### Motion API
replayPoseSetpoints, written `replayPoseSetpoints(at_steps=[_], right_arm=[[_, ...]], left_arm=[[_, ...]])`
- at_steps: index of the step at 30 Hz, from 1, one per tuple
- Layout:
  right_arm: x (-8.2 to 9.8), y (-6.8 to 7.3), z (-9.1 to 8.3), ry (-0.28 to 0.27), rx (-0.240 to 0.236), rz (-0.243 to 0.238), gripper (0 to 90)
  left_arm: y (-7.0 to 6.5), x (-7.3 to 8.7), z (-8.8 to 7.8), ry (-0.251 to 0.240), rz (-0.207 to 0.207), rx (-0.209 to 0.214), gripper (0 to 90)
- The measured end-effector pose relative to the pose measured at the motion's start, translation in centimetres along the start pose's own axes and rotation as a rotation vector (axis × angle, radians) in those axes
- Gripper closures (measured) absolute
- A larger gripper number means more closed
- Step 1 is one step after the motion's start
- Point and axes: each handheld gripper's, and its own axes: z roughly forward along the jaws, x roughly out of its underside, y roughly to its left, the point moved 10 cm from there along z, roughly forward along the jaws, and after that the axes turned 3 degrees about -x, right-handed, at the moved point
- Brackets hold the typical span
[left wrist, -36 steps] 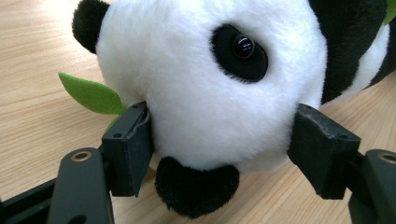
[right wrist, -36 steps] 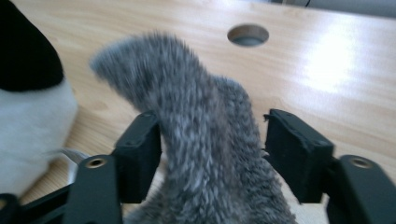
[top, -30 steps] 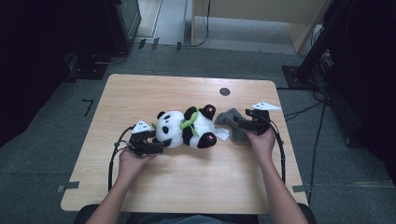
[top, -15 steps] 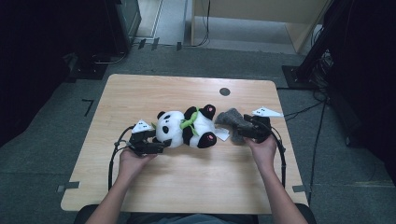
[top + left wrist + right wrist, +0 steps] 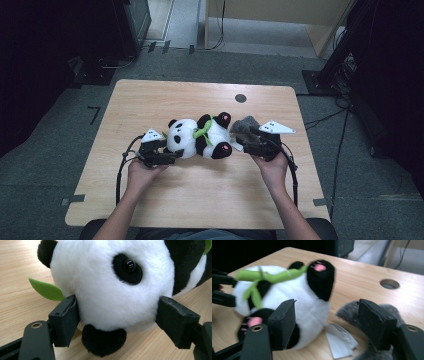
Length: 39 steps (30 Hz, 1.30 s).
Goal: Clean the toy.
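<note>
High view: the panda lies mid-frame on the counter, long axis left-right, head left; a grey furry thing lies at its feet, and a round hole sits above.

Left gripper view: the left gripper stands wide, straddling the head; its jaws have just been opening.

Right gripper view: the right gripper stands wide at the panda's rear; a white tag lies between.

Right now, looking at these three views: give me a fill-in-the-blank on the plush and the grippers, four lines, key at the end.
1. The panda plush lies on a ____ table.
2. The left gripper has its jaws on either side of the panda's ____.
3. Beside the right gripper lies a furry ____ thing.
4. The panda carries a ____ bamboo stalk.

Missing words: wooden; head; grey; green
</note>
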Motion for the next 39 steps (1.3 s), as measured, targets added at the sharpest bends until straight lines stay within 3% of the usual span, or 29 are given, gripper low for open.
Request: replayPoseSetpoints(at_steps=[4,9,13,16,20,24,26,29,31,35,39], right_arm=[[-0.5,2.0,0.0,-0.006,-0.025,-0.049,31.1],[-0.5,3.6,0.3,0.005,-0.060,-0.051,30.0],[-0.5,4.9,0.9,0.001,-0.126,-0.048,26.0],[0.2,5.8,1.9,0.025,-0.163,-0.087,18.6],[1.3,6.4,3.4,0.074,-0.161,-0.128,13.7],[2.4,6.1,4.7,0.107,-0.161,-0.163,12.8],[2.6,5.7,5.3,0.104,-0.143,-0.169,12.5],[2.9,5.5,5.9,0.097,-0.156,-0.170,11.8],[3.1,5.5,6.2,0.095,-0.155,-0.209,10.0],[3.3,5.1,6.7,0.094,-0.115,-0.268,10.5],[3.3,4.7,7.0,0.092,-0.080,-0.280,16.2]], left_arm=[[0.0,0.0,0.0,-0.004,-0.003,0.001,21.8],[0.1,-0.2,0.1,-0.011,-0.013,0.004,21.8],[0.1,-0.2,0.1,-0.013,-0.017,0.002,21.5],[0.0,-0.3,0.1,-0.012,-0.021,-0.002,20.9],[0.1,-0.4,0.2,-0.009,-0.025,0.001,20.7],[0.2,-0.6,0.3,-0.014,-0.042,0.013,20.5],[0.3,-0.7,0.3,-0.007,-0.043,0.016,20.3],[0.3,-0.9,0.4,0.001,-0.040,0.015,19.9],[0.4,-1.0,0.5,-0.005,-0.046,0.018,19.7],[0.6,-1.3,0.8,-0.025,-0.051,0.024,19.8],[0.7,-1.5,1.1,-0.032,-0.058,0.030,20.1]])
